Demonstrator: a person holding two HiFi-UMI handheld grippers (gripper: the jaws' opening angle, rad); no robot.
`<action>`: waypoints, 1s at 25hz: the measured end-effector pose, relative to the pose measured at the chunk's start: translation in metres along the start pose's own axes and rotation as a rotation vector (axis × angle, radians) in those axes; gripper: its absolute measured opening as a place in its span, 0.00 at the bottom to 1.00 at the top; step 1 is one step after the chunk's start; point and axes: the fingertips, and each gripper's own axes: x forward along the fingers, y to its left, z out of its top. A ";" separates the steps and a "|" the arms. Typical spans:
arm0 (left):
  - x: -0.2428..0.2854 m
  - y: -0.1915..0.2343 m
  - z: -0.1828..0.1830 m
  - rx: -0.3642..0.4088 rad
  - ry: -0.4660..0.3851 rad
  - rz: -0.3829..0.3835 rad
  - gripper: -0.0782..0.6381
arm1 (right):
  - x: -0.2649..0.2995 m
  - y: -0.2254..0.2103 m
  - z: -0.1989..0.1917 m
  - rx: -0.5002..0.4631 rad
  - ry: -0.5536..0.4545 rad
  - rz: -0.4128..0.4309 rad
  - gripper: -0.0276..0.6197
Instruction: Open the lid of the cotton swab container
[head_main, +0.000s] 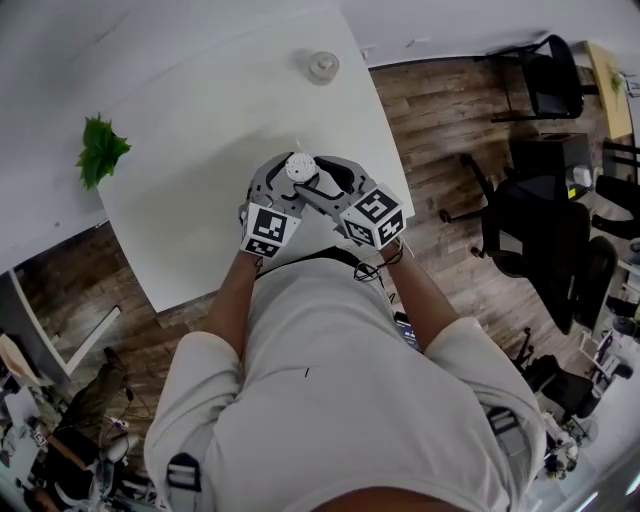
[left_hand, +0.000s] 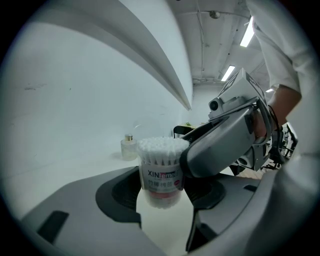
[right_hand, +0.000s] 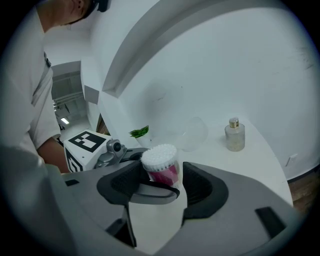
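The cotton swab container (left_hand: 161, 172) is a small clear tub with a printed label, and its white swab tips are bare at the top. It sits between the pads of my left gripper (left_hand: 162, 187), which is shut on its sides. My right gripper (right_hand: 159, 182) is open, and the container (right_hand: 161, 165) stands between its jaws without either pad pressing on it. A clear domed lid (right_hand: 194, 134) lies on the white table (head_main: 200, 130) just beyond. In the head view both grippers meet at the container (head_main: 298, 167), the left gripper (head_main: 288, 182) from the left and the right gripper (head_main: 320, 180) from the right.
A small glass bottle (head_main: 322, 67) stands at the table's far edge. A green leafy plant (head_main: 100, 150) sits at the left edge. Black office chairs (head_main: 545, 230) stand on the wood floor to the right. The person's torso is close to the near table edge.
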 end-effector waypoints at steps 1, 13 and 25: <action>0.000 -0.001 -0.002 0.001 0.006 0.000 0.49 | 0.002 0.000 -0.001 -0.006 0.007 -0.004 0.43; -0.008 0.009 -0.029 0.002 0.117 0.054 0.49 | 0.014 0.005 0.000 -0.088 0.006 0.005 0.39; -0.067 0.041 -0.067 -0.249 0.200 0.199 0.24 | 0.037 -0.039 -0.030 -0.107 0.076 -0.121 0.40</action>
